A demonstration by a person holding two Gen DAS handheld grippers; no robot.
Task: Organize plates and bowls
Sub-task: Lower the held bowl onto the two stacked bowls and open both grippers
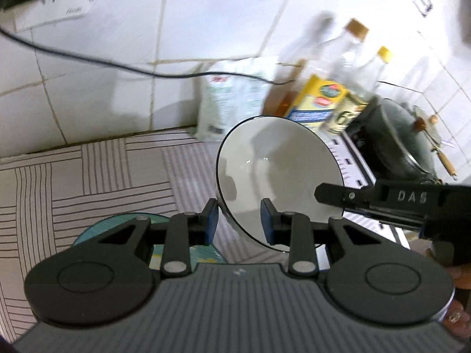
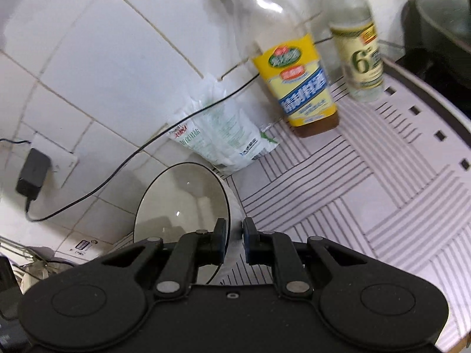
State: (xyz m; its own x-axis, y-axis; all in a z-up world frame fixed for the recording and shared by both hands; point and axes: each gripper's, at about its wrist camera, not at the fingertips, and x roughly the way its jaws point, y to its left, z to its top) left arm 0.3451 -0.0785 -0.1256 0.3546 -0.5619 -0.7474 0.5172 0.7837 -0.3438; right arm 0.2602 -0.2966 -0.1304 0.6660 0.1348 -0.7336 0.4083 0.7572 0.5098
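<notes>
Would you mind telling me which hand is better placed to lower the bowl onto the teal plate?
Left, probably: both hold the bowl by its rim, but the teal plate lies just beneath the left fingers.

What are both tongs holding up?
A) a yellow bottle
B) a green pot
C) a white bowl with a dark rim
C: the left tongs and right tongs each pinch the rim of the tilted white bowl.

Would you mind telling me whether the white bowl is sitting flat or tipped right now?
Tipped. The white bowl stands nearly on edge, its empty inside facing the left wrist camera, with the left gripper and right gripper each clamped on its rim.
</notes>
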